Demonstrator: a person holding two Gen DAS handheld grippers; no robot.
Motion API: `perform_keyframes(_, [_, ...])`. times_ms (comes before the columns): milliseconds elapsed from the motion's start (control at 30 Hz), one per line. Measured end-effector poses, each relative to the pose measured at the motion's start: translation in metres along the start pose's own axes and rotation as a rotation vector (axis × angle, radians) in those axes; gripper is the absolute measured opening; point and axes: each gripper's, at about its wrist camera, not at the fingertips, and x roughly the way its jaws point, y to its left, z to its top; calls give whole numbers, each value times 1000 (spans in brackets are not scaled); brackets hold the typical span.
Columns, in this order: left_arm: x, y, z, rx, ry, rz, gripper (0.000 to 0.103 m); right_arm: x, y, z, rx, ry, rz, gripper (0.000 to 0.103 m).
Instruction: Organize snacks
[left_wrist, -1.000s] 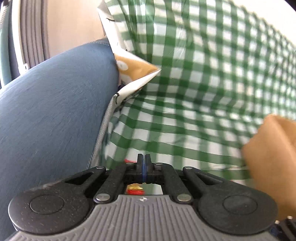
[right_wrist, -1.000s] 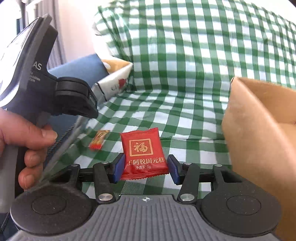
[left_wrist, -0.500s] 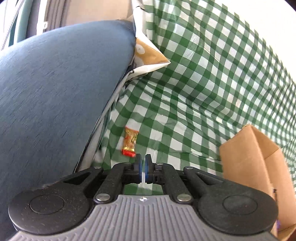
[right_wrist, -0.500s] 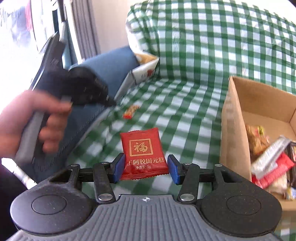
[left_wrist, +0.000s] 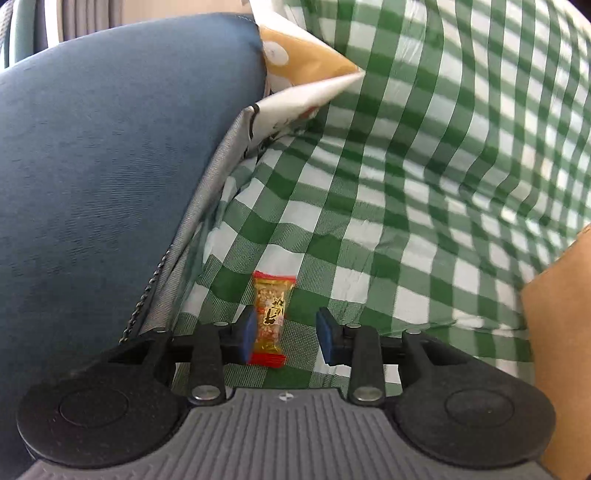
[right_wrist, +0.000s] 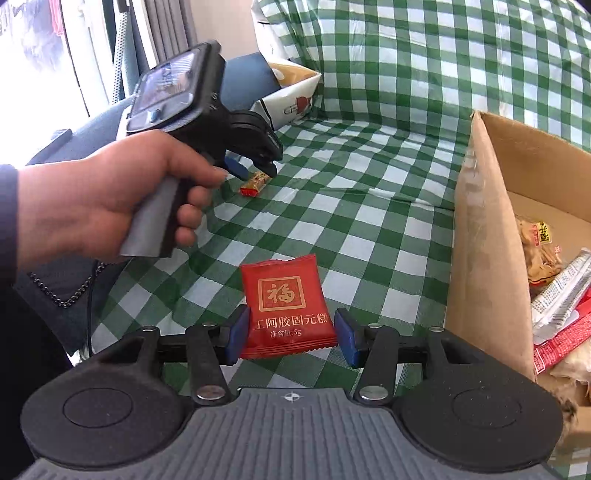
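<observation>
A small gold-and-red candy bar (left_wrist: 270, 318) lies on the green checked cloth (left_wrist: 406, 184). My left gripper (left_wrist: 287, 334) is open, its blue pads either side of the candy, the left pad close against it. The candy also shows in the right wrist view (right_wrist: 255, 183), just beyond the left gripper (right_wrist: 251, 168). My right gripper (right_wrist: 291, 336) is shut on a red square snack packet (right_wrist: 286, 304), held above the cloth left of the cardboard box (right_wrist: 480, 258).
The box holds several snack packets (right_wrist: 554, 288). A blue cushion (left_wrist: 103, 166) rises on the left, with a white-and-orange carton (left_wrist: 306, 74) wedged behind it. The box's edge (left_wrist: 557, 332) shows at the right of the left wrist view.
My left gripper has opened and come down around the small candy. My right gripper still holds the red packet and has shifted slightly; more of the box's inside shows.
</observation>
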Motion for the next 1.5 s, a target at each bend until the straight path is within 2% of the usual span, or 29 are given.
perform_keyframes(33, [3, -2, -1, 16, 0, 15, 38, 1, -1, 0, 1, 5, -1, 52])
perform_keyframes(67, [7, -4, -2, 24, 6, 22, 33, 1, -2, 0, 3, 7, -2, 52])
perform_keyframes(100, [9, -5, -3, 26, 11, 21, 19, 1, -2, 0, 5, 8, -3, 52])
perform_keyframes(300, [-9, -7, -8, 40, -31, -4, 17, 2, 2, -1, -14, 5, -15, 52])
perform_keyframes(533, [-76, -4, -25, 66, -70, -76, 17, -1, 5, -5, -21, -10, -47, 52])
perform_keyframes(633, [-110, -4, -37, 55, -94, -111, 17, -14, 4, -4, -7, -71, -62, 52])
perform_keyframes(833, [-165, -10, -52, 11, -177, -195, 17, -64, -2, 10, 27, -291, -119, 52])
perform_keyframes(933, [-186, -20, -55, -11, -221, -249, 17, -92, -20, 27, 69, -382, -158, 52])
perform_keyframes(1067, [-214, -44, -57, 20, -294, -311, 17, -131, -59, 53, 118, -497, -194, 52])
perform_keyframes(1200, [-228, -74, -57, 56, -333, -387, 17, -153, -104, 56, 100, -582, -264, 52])
perform_keyframes(1333, [-232, -103, -60, 82, -341, -457, 17, -152, -151, 37, 176, -561, -358, 52])
perform_keyframes(1400, [-233, -118, -64, 100, -340, -486, 17, -151, -170, 32, 262, -528, -383, 52])
perform_keyframes(1500, [-227, -143, -65, 125, -328, -521, 17, -158, -190, 22, 322, -533, -401, 52])
